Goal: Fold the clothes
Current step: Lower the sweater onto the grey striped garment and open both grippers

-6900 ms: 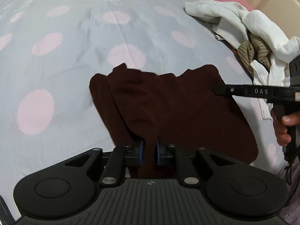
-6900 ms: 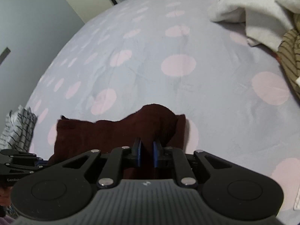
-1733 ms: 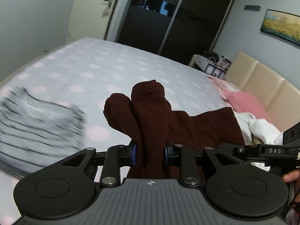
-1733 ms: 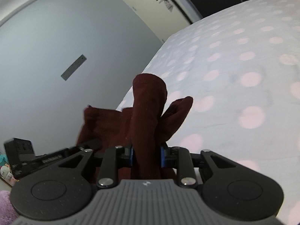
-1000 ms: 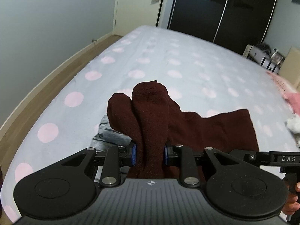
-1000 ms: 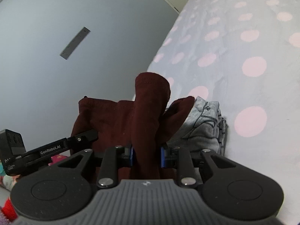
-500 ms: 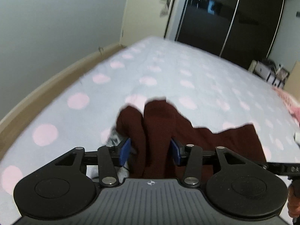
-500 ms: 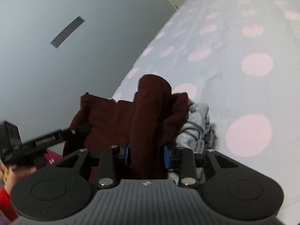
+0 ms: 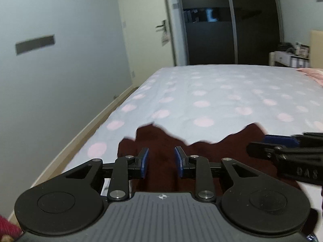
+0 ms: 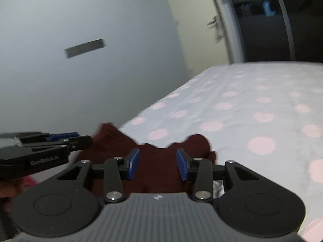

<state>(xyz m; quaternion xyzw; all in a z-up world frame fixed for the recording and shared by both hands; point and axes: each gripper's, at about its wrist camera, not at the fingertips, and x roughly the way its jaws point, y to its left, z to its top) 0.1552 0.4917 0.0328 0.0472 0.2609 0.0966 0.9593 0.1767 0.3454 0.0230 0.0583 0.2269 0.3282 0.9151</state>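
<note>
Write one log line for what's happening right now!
step: release | left gripper: jaws just closing, apart | right gripper: jaws just opening, apart | dark red garment: on dotted bed

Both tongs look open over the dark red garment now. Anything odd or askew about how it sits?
Its far edge looks uneven: the dark maroon folded garment shows humps at both far corners, not a straight fold line, though blur softens this. It lies near the edge of the pink-dotted bed sheet. The left tongs and right tongs stand open around it, pads clear.

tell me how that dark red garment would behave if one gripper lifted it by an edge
The dark red garment would probably droop limply: its far edge lies wavy and bunched. It looks like soft knit, so likely light and not slippery. Both jaws stand open around it.
</note>
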